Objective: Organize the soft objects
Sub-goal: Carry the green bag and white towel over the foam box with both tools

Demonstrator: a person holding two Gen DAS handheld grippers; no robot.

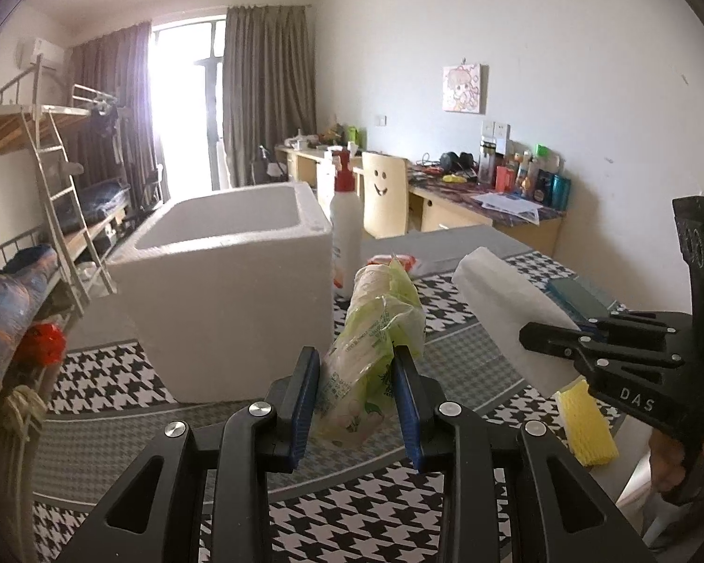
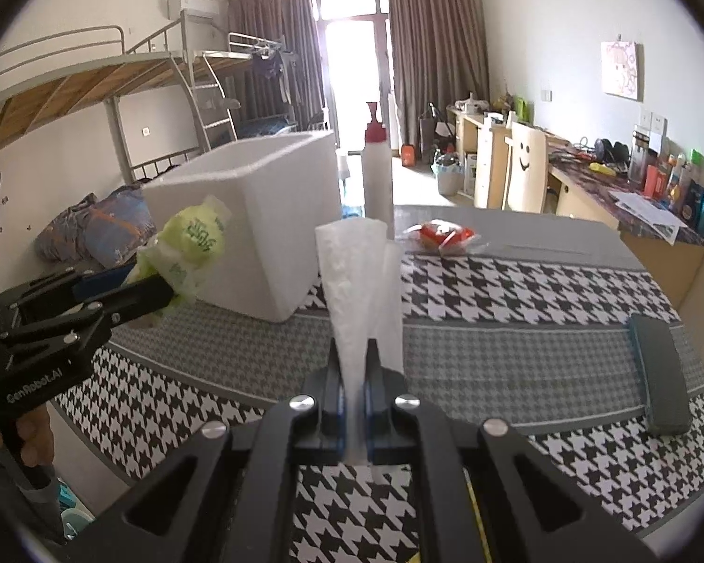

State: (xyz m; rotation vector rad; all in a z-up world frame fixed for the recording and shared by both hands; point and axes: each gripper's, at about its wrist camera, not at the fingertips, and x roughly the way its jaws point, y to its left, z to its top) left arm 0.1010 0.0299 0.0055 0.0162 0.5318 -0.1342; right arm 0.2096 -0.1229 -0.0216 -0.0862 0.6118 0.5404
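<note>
Both grippers are clamped: a green plastic packet [image 1: 375, 347] is pinched by the left gripper [image 1: 357, 403], a white tissue pack [image 2: 359, 281] by the right gripper [image 2: 353, 403], beside the foam box [image 1: 225, 291].

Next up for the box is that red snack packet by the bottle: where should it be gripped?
Pinch the red snack packet at its puffed middle from above; it lies flat on the tablecloth, with the white bottle close on its left.
</note>
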